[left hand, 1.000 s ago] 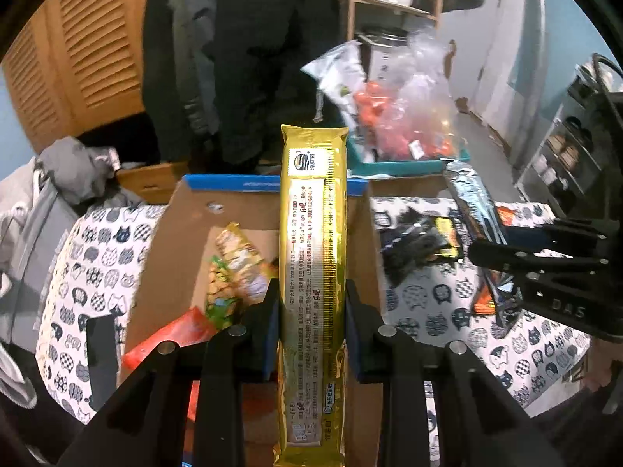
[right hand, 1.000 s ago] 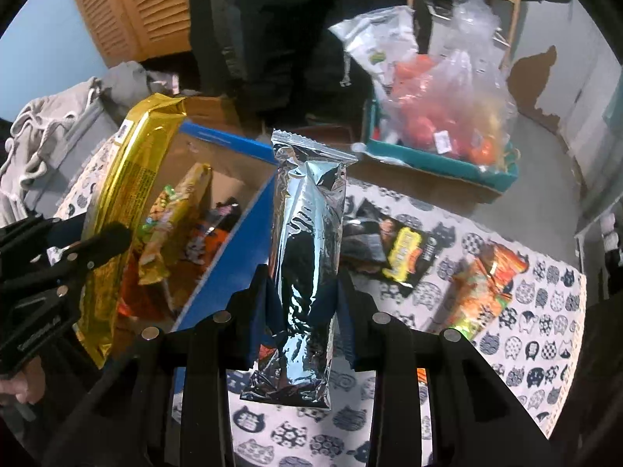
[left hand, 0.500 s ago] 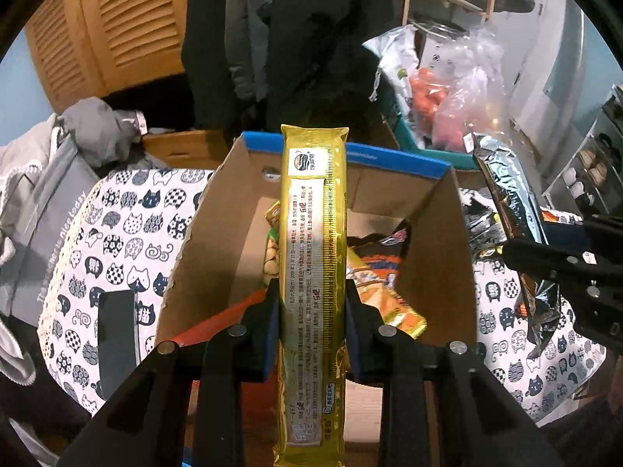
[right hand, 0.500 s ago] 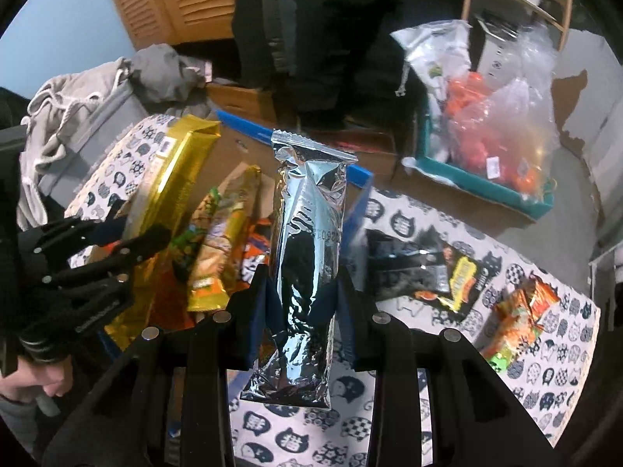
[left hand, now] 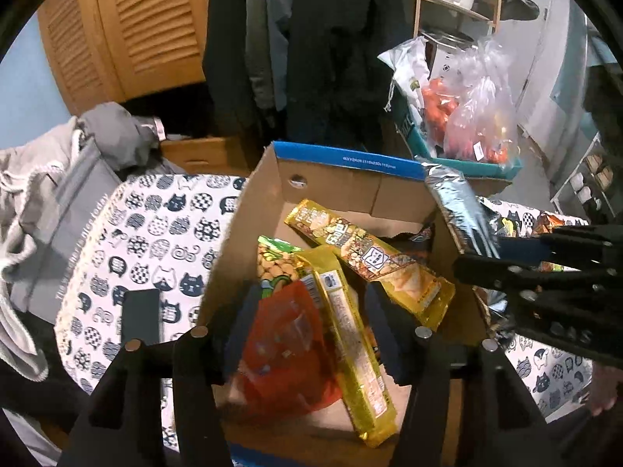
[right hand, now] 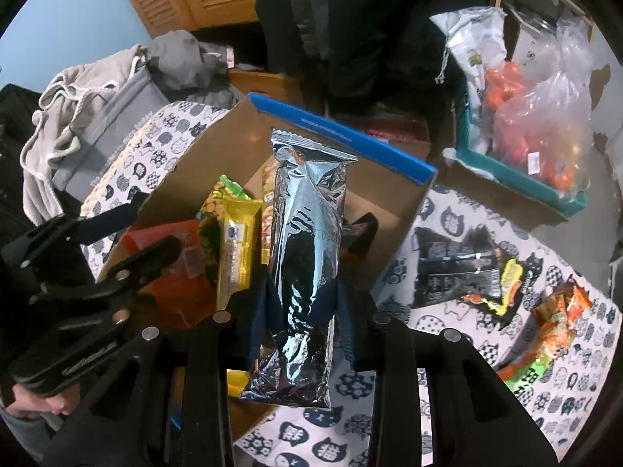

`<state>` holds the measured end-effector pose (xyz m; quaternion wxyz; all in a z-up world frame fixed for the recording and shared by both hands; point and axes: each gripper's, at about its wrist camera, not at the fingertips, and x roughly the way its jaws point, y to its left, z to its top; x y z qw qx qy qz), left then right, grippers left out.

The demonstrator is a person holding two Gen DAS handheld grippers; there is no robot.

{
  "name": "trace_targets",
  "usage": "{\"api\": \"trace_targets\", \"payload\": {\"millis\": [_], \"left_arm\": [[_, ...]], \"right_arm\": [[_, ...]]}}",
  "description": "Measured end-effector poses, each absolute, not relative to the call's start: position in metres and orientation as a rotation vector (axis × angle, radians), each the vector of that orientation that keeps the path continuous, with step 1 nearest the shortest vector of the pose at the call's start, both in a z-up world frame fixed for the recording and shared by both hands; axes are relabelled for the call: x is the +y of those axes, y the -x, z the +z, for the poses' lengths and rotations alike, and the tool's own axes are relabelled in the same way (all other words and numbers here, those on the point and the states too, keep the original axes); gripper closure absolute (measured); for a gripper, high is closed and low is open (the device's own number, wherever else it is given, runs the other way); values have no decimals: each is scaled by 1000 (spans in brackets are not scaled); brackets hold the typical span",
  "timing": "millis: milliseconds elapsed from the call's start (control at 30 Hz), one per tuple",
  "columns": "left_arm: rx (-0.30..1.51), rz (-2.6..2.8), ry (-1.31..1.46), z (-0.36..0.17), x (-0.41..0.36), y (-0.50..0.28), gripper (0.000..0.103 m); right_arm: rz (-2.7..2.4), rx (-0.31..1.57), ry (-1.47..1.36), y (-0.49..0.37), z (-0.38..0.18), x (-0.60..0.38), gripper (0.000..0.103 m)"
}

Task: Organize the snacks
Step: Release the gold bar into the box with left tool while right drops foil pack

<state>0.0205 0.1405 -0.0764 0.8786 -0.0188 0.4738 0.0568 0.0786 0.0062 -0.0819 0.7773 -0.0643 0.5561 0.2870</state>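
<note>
An open cardboard box (left hand: 350, 190) with a blue rim stands on the cat-print tablecloth (left hand: 155, 233). A long gold snack pack (left hand: 350, 334) lies slanted inside it on a red pouch (left hand: 284, 346). My left gripper (left hand: 311, 323) hovers over the box with its jaws opening; the pads stand clear of the gold pack. My right gripper (right hand: 301, 311) is shut on a silver foil packet (right hand: 307, 249), held upright above the box's near right part. The left wrist view shows that packet (left hand: 459, 210) at the box's right wall.
Inside the box also lie a green peanut pack (left hand: 276, 264) and a long yellow cracker pack (left hand: 370, 260). A black packet (right hand: 455, 268) and an orange packet (right hand: 553, 327) lie on the cloth to the right. A teal bin (right hand: 525, 179) with plastic bags stands behind.
The left jaws have spread and the gold pack has dropped from them into the box. Both grippers have moved over the box; the silver packet stays gripped.
</note>
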Motion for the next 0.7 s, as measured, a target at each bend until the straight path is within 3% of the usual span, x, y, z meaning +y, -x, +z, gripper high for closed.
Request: {"api": "trace_targets", "payload": {"millis": [533, 700], "left_arm": [[969, 160, 45, -66, 160, -6, 37], [970, 154, 54, -66, 156, -8, 35]], "right_arm": [[685, 1220, 160, -76, -89, 32, 70], [670, 1204, 151, -75, -84, 22, 52]]}}
